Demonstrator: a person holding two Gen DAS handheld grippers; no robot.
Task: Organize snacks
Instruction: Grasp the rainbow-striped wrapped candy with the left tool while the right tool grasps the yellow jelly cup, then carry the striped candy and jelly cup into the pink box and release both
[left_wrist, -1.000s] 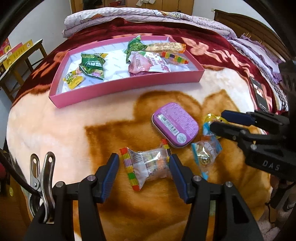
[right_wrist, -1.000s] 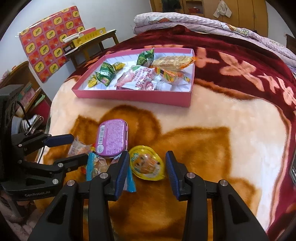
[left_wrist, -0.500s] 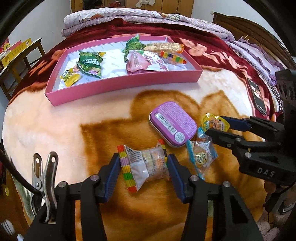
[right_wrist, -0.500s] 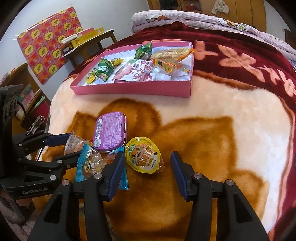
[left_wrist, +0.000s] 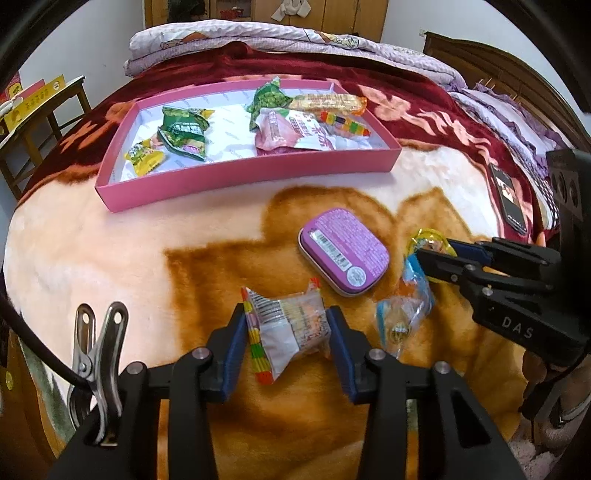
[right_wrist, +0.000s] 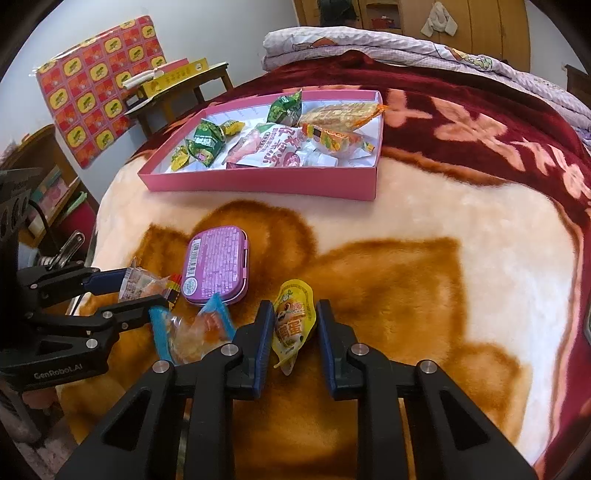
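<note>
Both grippers have narrowed since a second ago, when each stood wide around a snack lying flat on the blanket. Now the left gripper (left_wrist: 288, 334) is closing on a clear candy packet (left_wrist: 290, 328) with a rainbow-striped edge; its blue pads touch the packet's two ends and the wrapper bulges up between them. The right gripper (right_wrist: 294, 328) is closing too, and its pads squeeze a yellow jelly cup (right_wrist: 293, 325), which now stands on edge, buckled and tilted, instead of lying face up.

In the left wrist view, a purple tin (left_wrist: 343, 251) lies at one o'clock from the held packet, just beyond it, and a blue-ended candy (left_wrist: 402, 314) sits at three o'clock, near the right gripper's fingers. In the right wrist view the same tin sits at eleven o'clock from the jelly cup and the blue-ended candy at nine o'clock, just beside the left-hand pad.

A pink tray (left_wrist: 243, 177) rests at twelve o'clock on the plush blanket (right_wrist: 406, 295), well apart from both grippers. It holds green packets, a yellow sweet, a pink-and-white bag, an orange bar and a striped candy. A phone (left_wrist: 508, 199) lies at the blanket's right edge.
</note>
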